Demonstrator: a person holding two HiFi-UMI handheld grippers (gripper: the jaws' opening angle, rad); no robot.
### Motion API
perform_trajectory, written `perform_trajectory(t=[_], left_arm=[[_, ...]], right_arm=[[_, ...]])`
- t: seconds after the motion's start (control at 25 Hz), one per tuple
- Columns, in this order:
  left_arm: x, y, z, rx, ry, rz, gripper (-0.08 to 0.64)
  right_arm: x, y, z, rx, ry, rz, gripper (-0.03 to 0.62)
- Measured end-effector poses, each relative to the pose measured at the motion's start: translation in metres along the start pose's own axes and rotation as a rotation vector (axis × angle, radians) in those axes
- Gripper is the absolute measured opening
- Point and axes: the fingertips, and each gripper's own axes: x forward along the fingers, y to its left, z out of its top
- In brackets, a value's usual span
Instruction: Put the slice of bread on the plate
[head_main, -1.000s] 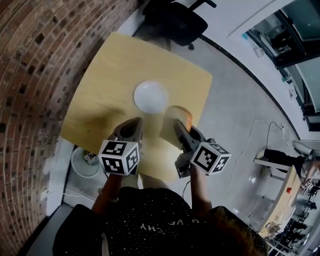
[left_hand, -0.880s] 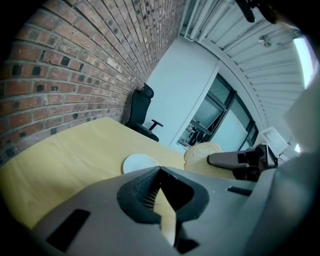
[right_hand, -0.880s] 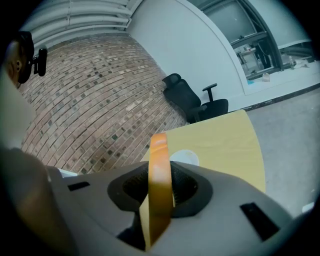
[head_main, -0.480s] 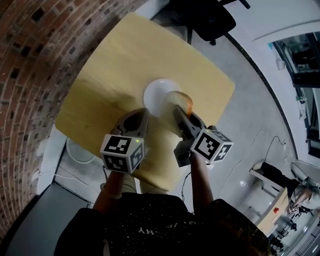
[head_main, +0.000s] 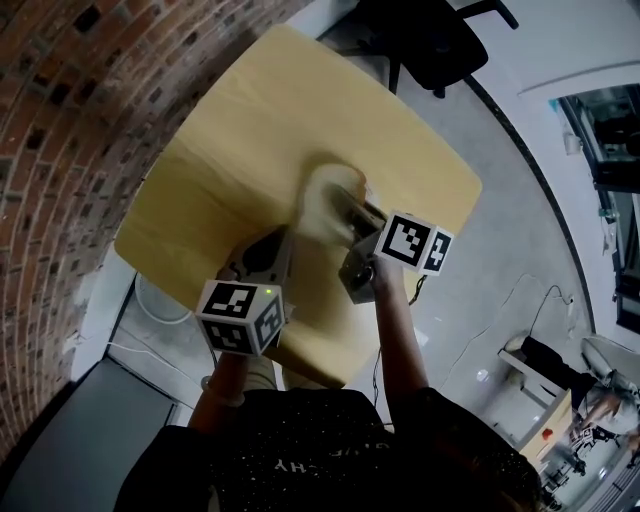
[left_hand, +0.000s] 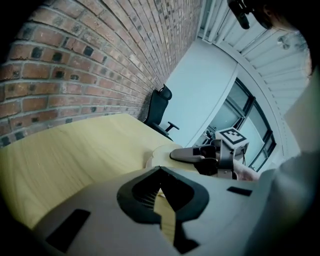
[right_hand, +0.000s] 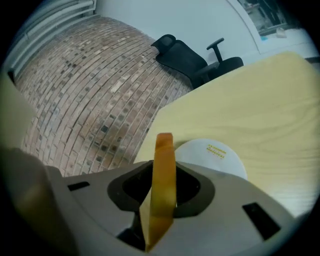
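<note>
A tan-crusted slice of bread (right_hand: 162, 185) stands on edge between the jaws of my right gripper (right_hand: 161, 200), which is shut on it. In the head view that gripper (head_main: 338, 207) holds the pale bread (head_main: 320, 195) over the middle of the wooden table (head_main: 230, 150), where it covers the plate. From the right gripper view, the white plate (right_hand: 215, 156) lies just beyond and below the slice. My left gripper (head_main: 273, 248) hovers nearer the front edge, to the left of the bread; its jaws (left_hand: 161, 197) meet with nothing in them. The left gripper view shows the right gripper (left_hand: 182, 155) reaching in from the right.
A black office chair (head_main: 425, 40) stands past the table's far corner. A brick wall (head_main: 60, 120) runs along the left side. A white bin (head_main: 155, 300) sits on the floor below the table's left edge. Grey floor lies to the right.
My right gripper has carried the bread forward and lower, from beside the plate to over it, so the plate is now covered. The left gripper has shifted a little forward and down.
</note>
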Motion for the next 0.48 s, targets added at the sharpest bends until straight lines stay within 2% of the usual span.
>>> perform_trajectory(t=[0.24, 0.36, 0.48], left_arm=[[-0.004, 0.005, -0.002, -0.008, -0.004, 0.006, 0.009], [-0.003, 0.005, -0.003, -0.009, -0.002, 0.003, 0.009], [-0.002, 0.003, -0.005, -0.006, 0.004, -0.004, 0.009]], right_arm=[[0.002, -0.009, 0.002, -0.207, 0.003, -0.174, 0.120], [-0.001, -0.019, 0.004, -0.340, 0.003, -0.284, 0.228], [-0.006, -0.025, 0.006, -0.392, -0.003, -0.357, 0.291]])
